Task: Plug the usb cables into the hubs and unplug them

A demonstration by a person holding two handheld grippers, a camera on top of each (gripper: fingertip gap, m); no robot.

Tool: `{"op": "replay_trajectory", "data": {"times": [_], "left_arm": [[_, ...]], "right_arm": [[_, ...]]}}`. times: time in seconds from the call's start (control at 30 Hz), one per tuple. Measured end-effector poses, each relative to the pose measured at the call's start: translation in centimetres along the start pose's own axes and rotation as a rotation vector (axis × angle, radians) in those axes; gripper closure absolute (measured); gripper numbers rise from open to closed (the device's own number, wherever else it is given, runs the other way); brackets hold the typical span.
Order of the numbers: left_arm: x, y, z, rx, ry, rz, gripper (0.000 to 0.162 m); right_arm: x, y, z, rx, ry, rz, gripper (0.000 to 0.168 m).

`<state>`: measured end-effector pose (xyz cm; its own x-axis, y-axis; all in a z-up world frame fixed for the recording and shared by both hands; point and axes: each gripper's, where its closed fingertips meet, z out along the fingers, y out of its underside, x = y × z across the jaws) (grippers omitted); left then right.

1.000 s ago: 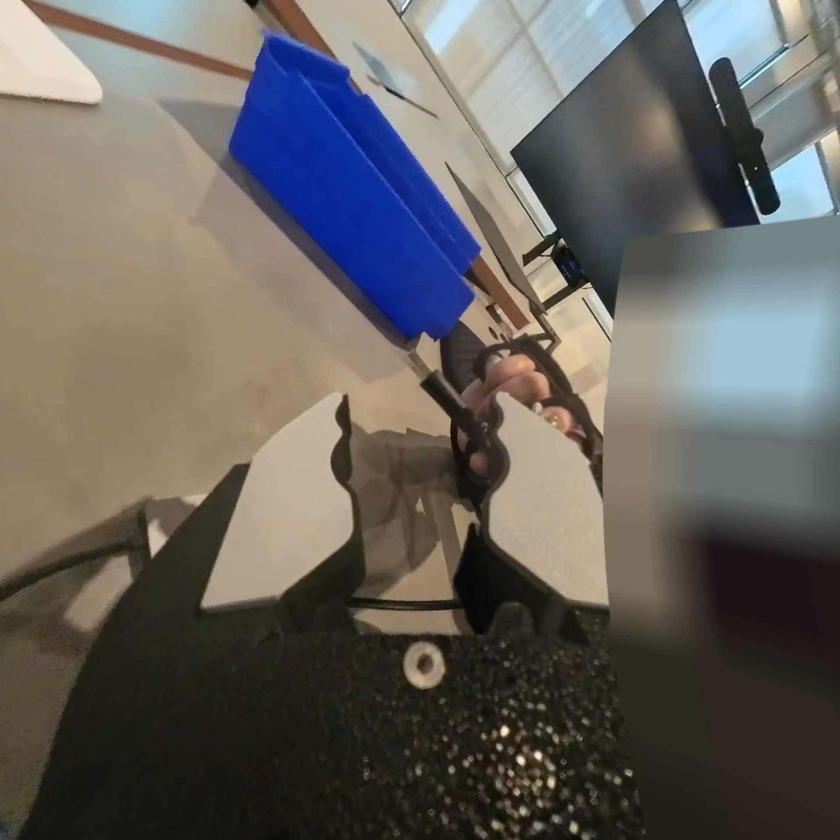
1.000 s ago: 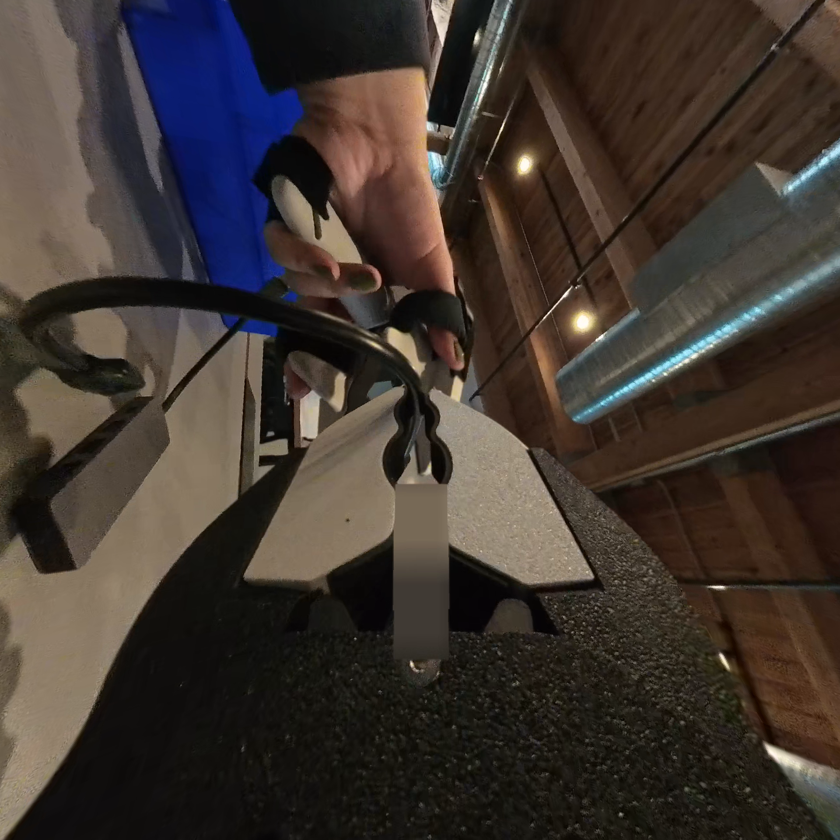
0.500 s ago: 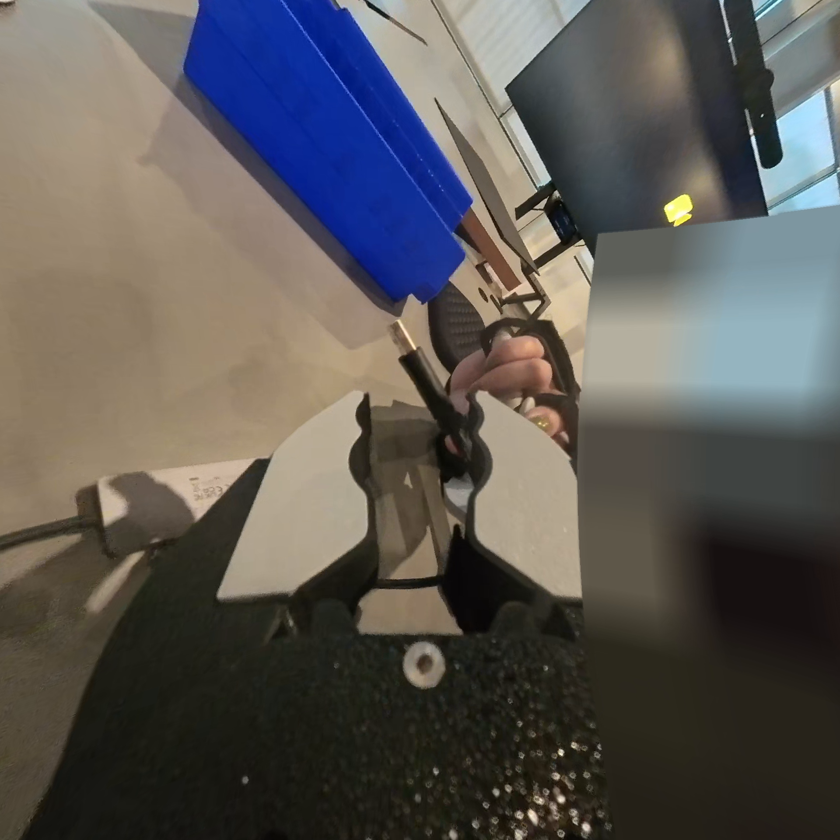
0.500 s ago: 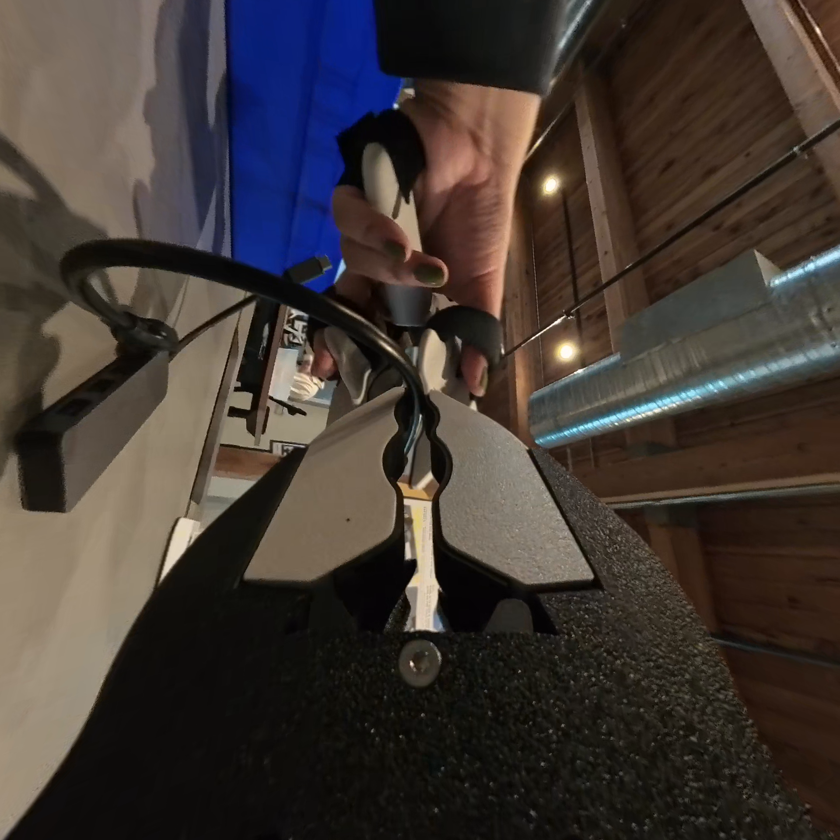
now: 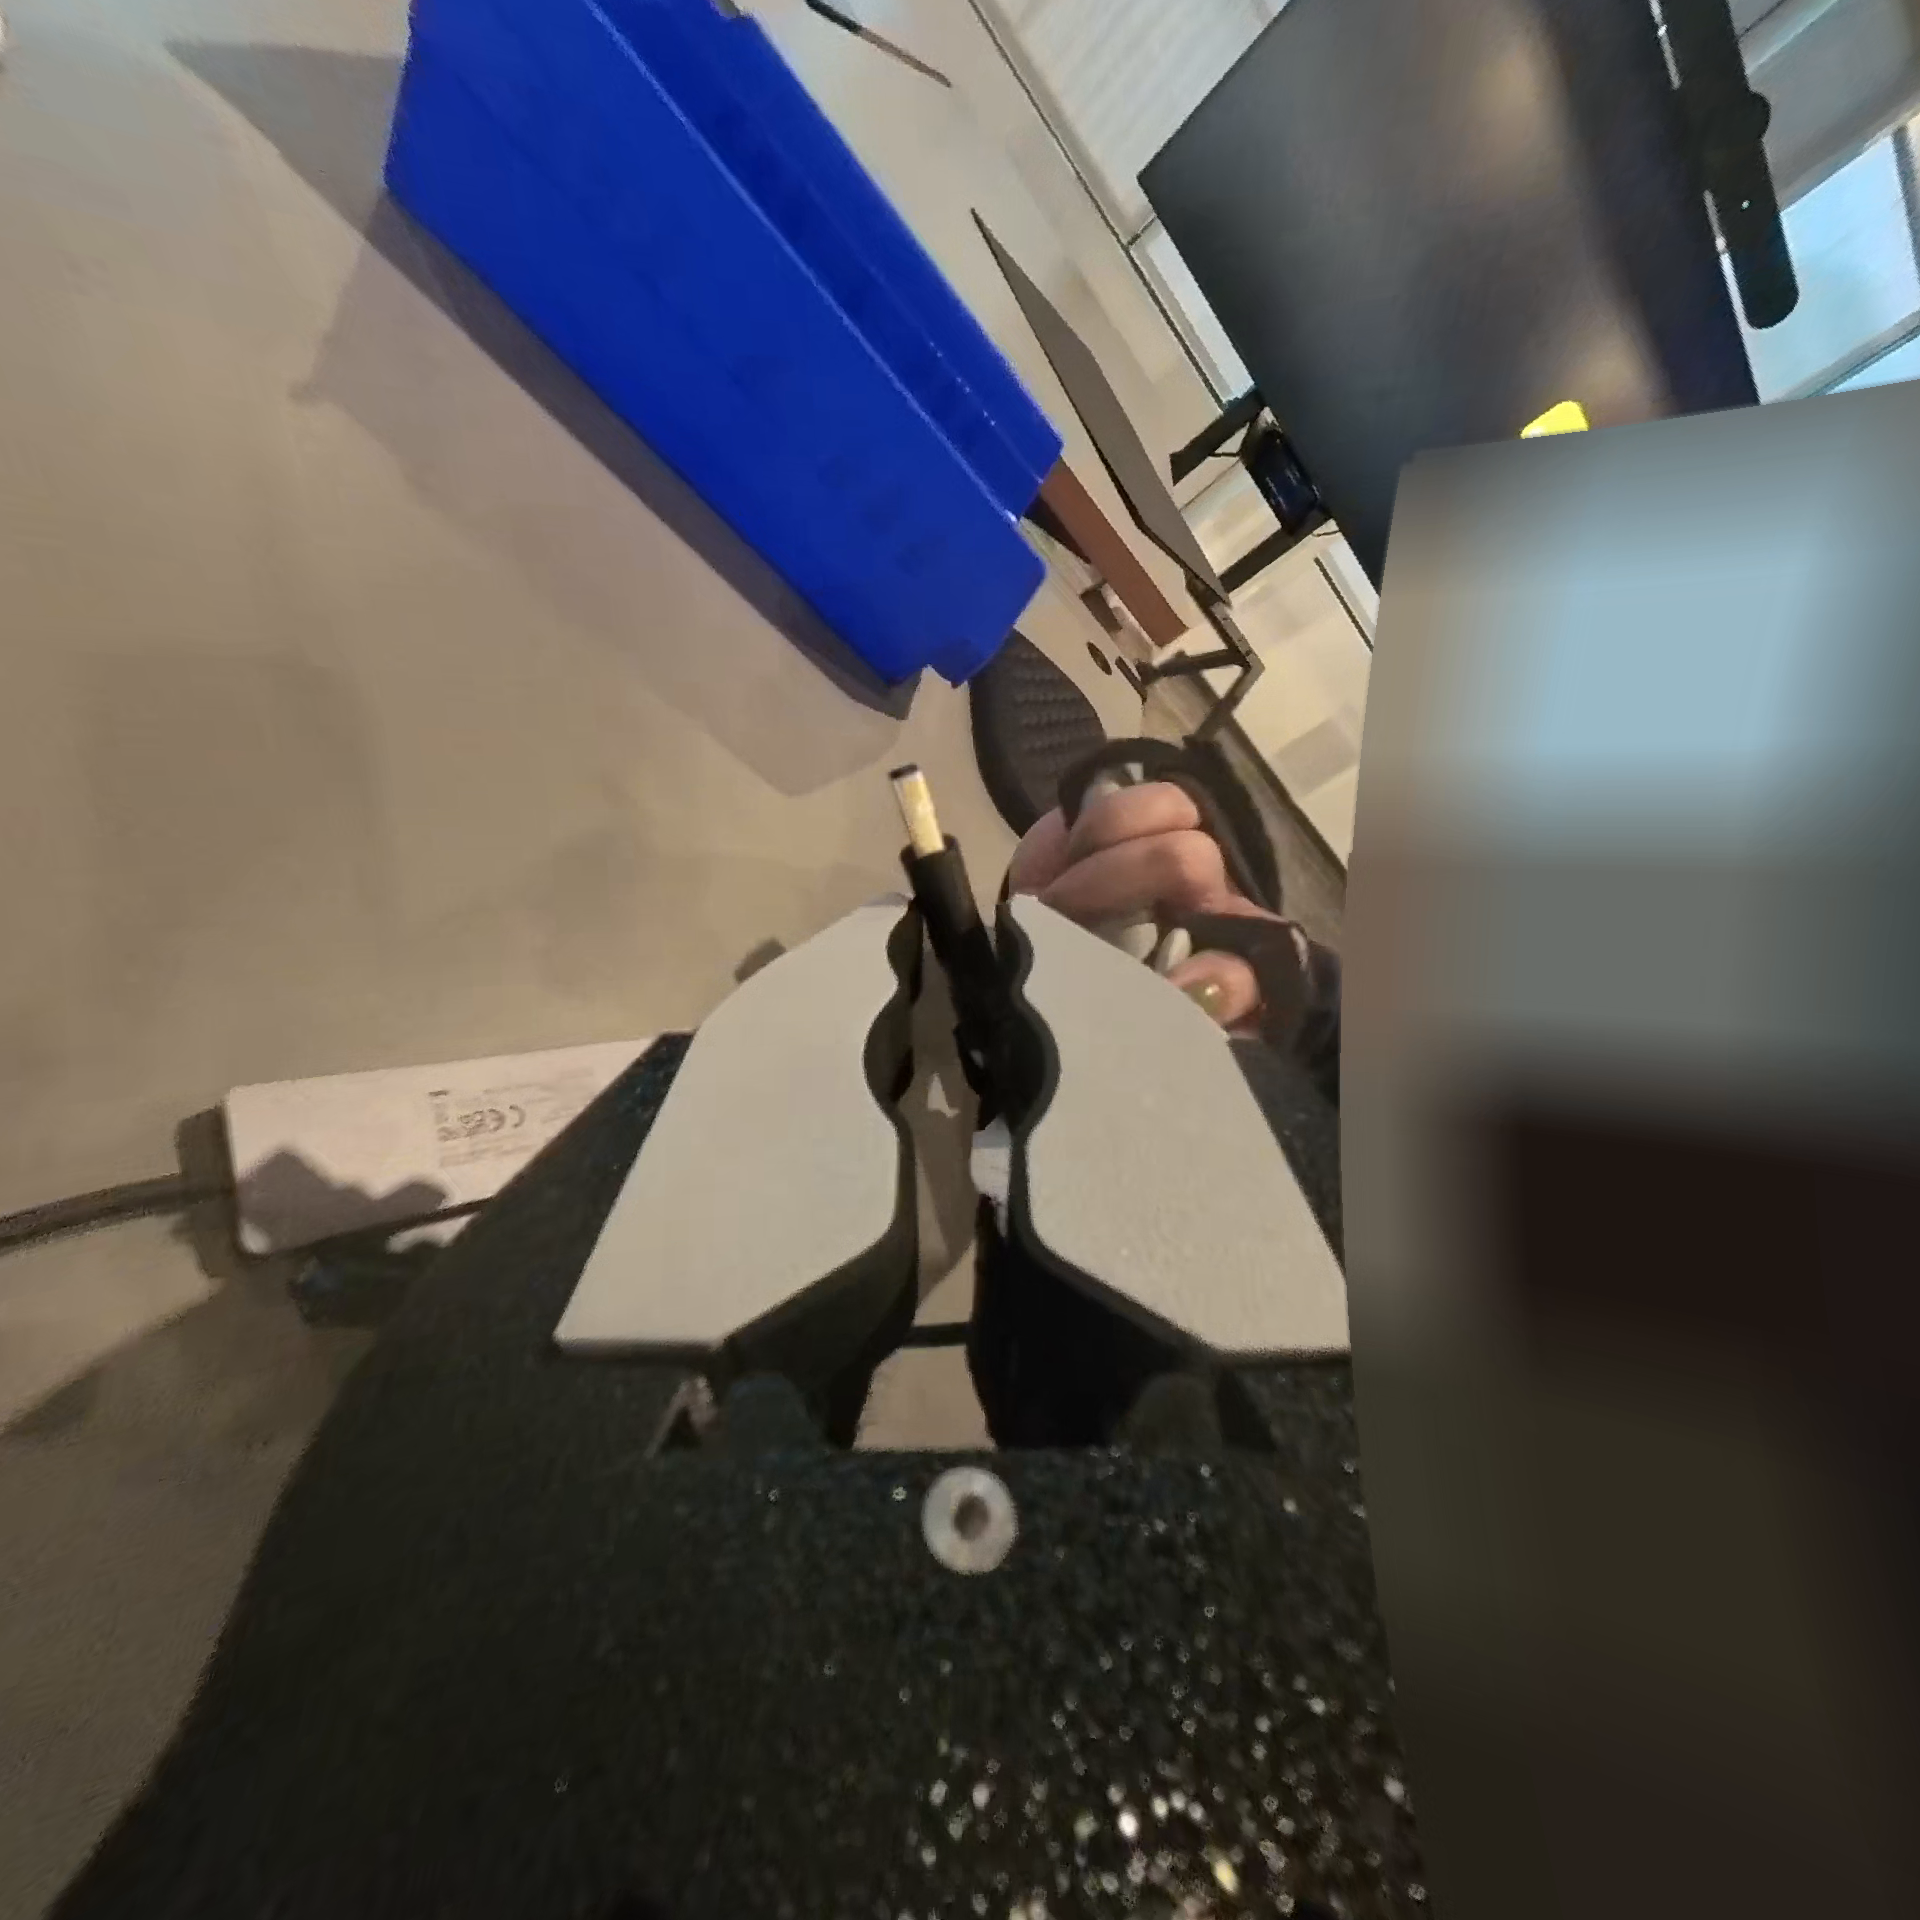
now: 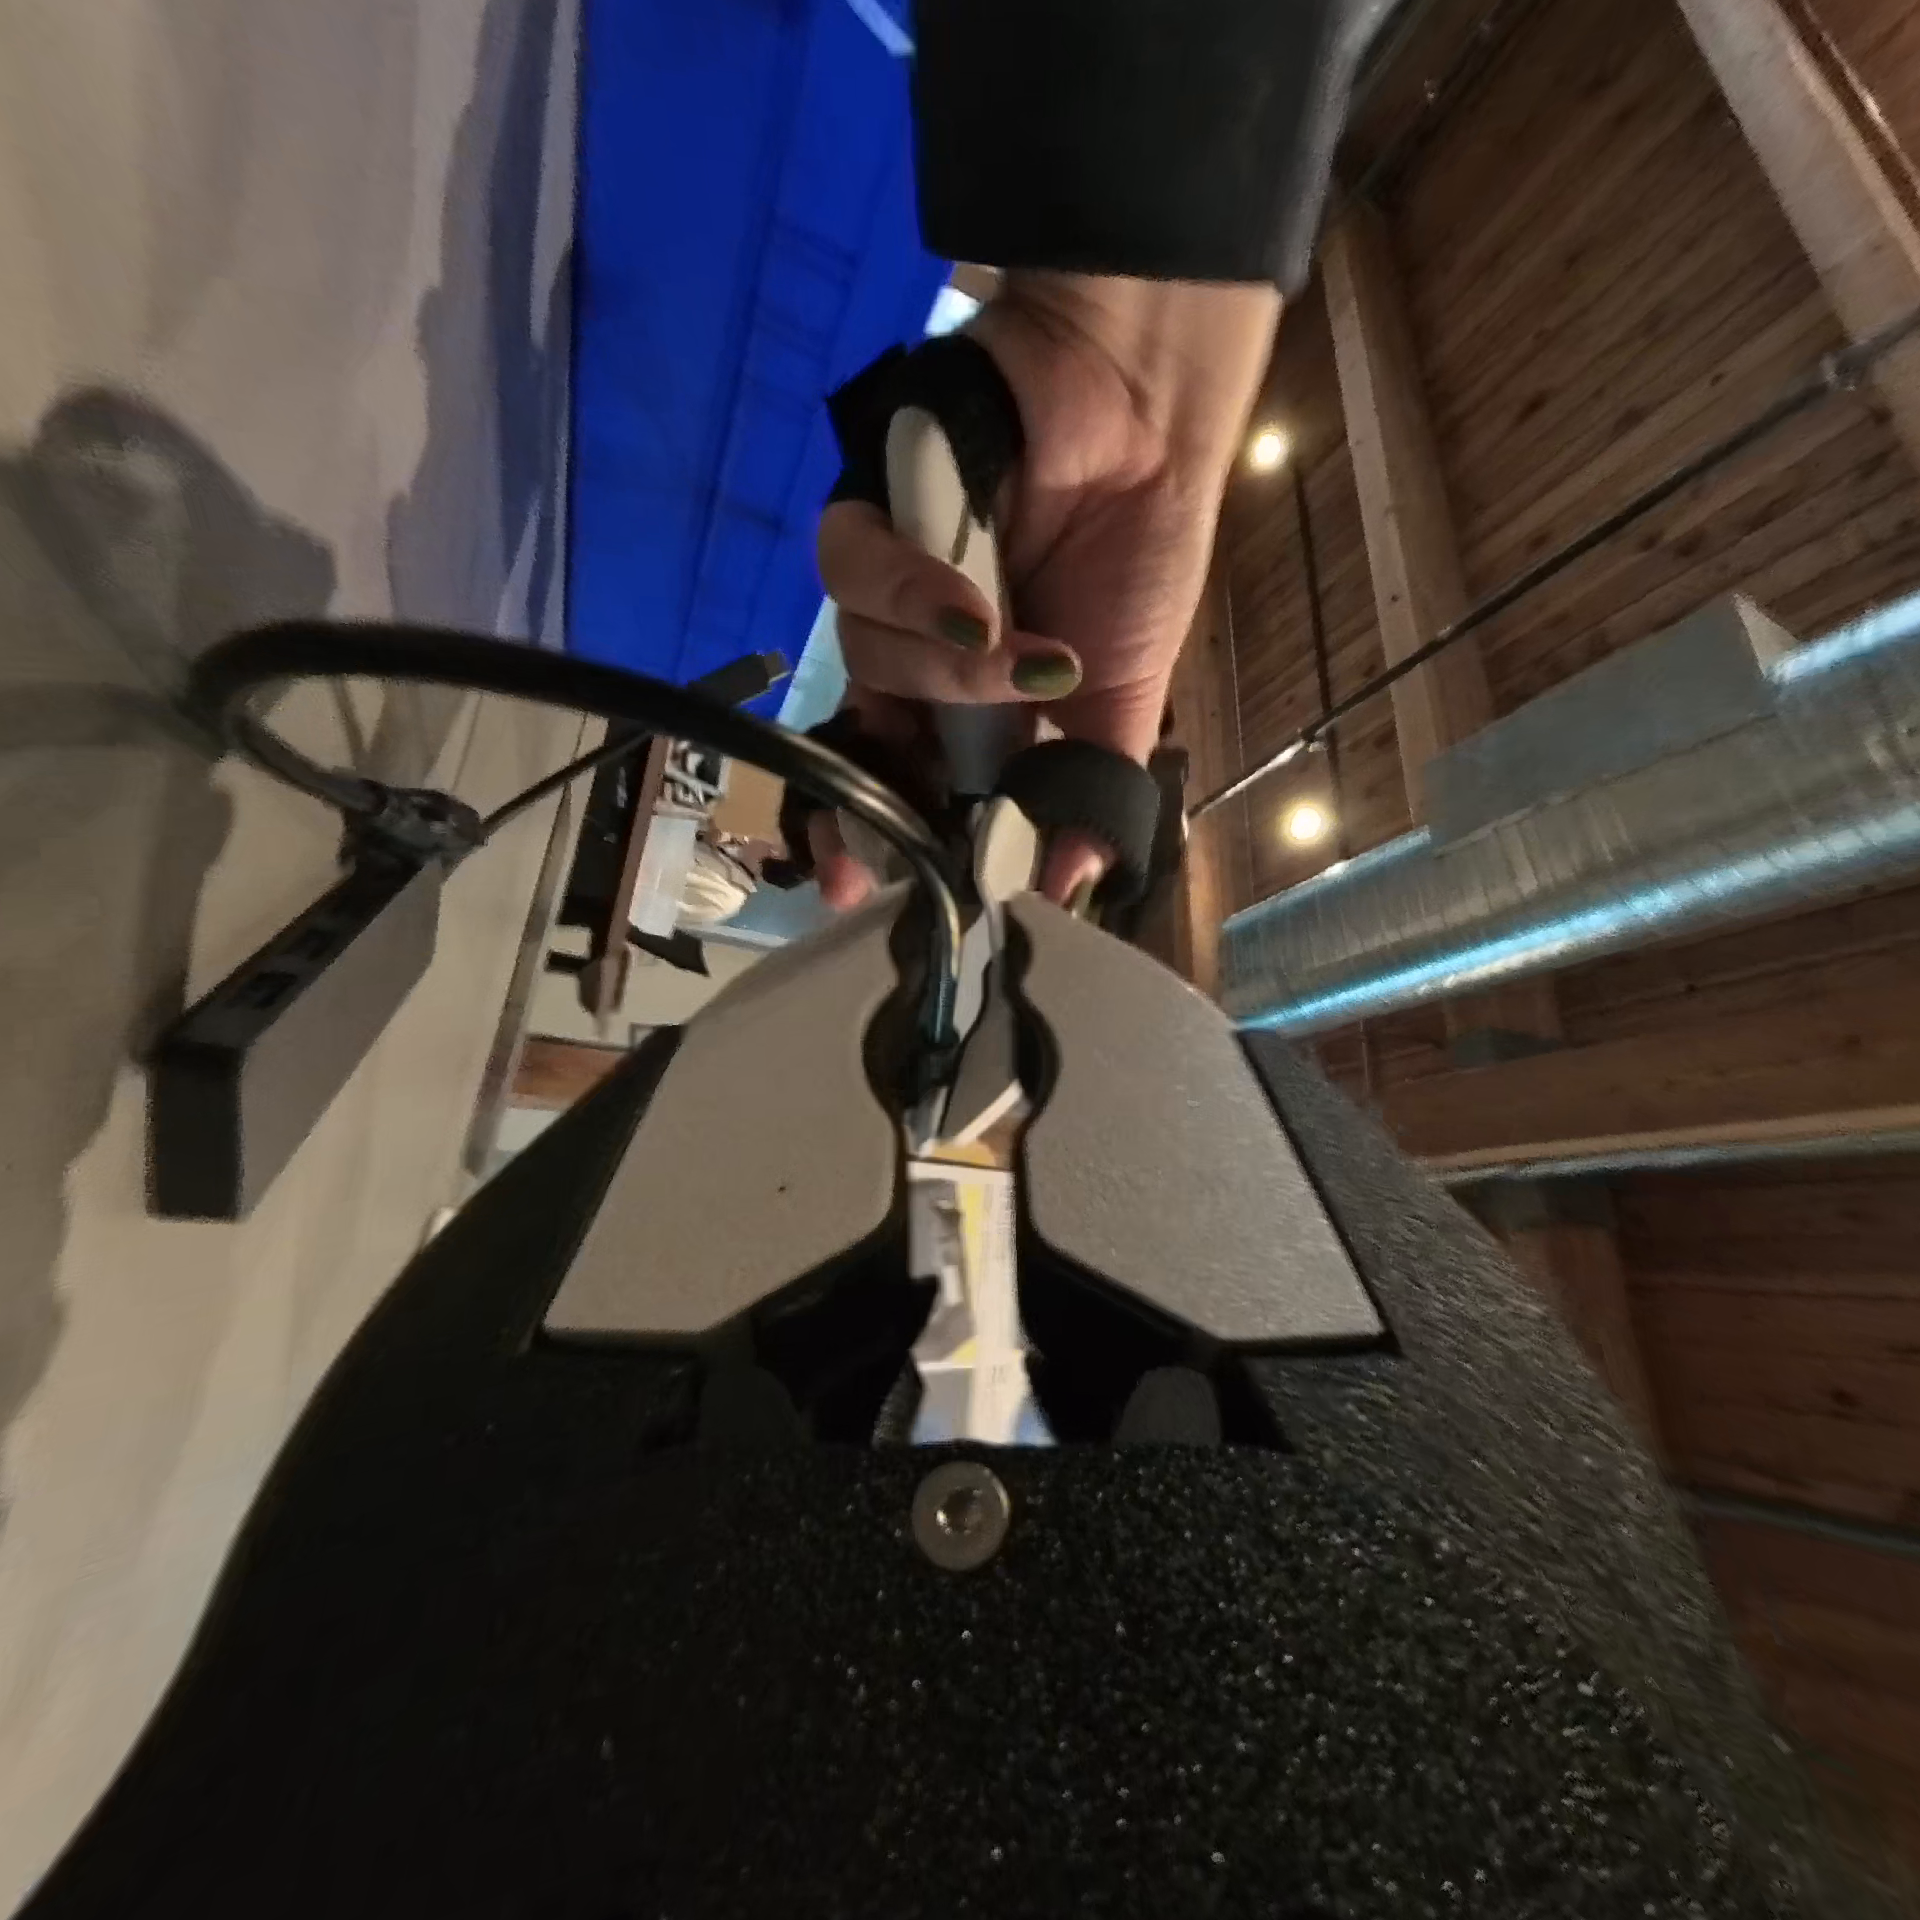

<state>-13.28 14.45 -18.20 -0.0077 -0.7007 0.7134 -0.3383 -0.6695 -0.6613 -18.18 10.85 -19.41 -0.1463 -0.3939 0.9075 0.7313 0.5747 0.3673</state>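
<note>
My left gripper is shut on a black USB plug; its metal tip points up and away above the table. A light grey hub lies flat on the table to the left of the fingers. In the right wrist view my right gripper is shut on a thick black cable that loops from the end of a grey hub with a dark port face. The plug shows there below a hand holding the left gripper.
A blue plastic bin stands on the beige table behind the plug and also shows in the right wrist view. The hand on the right gripper is just right of the plug. A dark monitor stands beyond the table.
The left gripper's fingers have closed from wide open onto the USB plug, which now stands straighter between them. The right gripper has kept its hold on the cable while its view shifted.
</note>
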Motion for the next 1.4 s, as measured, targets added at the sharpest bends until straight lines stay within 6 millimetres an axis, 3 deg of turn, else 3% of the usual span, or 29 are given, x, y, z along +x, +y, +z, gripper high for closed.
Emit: {"op": "replay_trajectory", "data": {"times": [0.07, 0.17, 0.3, 0.5, 0.57, 0.63, 0.93, 1.33, 1.4], "left_arm": [[0.1, -0.7, -1.0, 0.043, -0.027, 0.035, 0.151], [0.2, -1.7, -3.2, 0.111, -0.098, 0.099, 0.153], [1.0, -2.0, -5.7, 0.157, -0.167, 0.178, 0.153], [2.1, -1.6, -8.0, 0.207, -0.247, 0.275, 0.153], [2.5, -1.5, -8.4, 0.220, -0.272, 0.311, 0.153], [2.8, -1.5, -8.7, 0.227, -0.297, 0.349, 0.153], [3.5, -1.2, -9.3, 0.242, -0.320, 0.420, 0.153], [3.2, -0.9, -9.4, 0.228, -0.338, 0.426, 0.153], [3.1, -0.8, -9.3, 0.224, -0.340, 0.426, 0.153]], "right_arm": [[0.2, 0.6, -0.1, -0.013, -0.001, 0.090, 0.138], [-0.7, 3.1, -0.1, -0.094, -0.067, 0.242, 0.132], [-4.2, 5.5, 0.1, -0.190, -0.289, 0.639, 0.135], [-7.7, 5.6, 0.4, -0.394, -0.603, 1.400, 0.116], [-8.6, 4.3, 0.1, -0.469, -0.742, 1.626, 0.104], [-9.6, 2.8, -0.5, -0.528, -0.867, 1.767, 0.103], [-12.5, 1.6, -1.7, -0.729, -0.953, 1.720, 0.106], [-12.7, 1.9, -1.8, -0.761, -0.953, 1.753, 0.118], [-12.6, 2.0, -1.8, -0.761, -0.957, 1.753, 0.129]]}}
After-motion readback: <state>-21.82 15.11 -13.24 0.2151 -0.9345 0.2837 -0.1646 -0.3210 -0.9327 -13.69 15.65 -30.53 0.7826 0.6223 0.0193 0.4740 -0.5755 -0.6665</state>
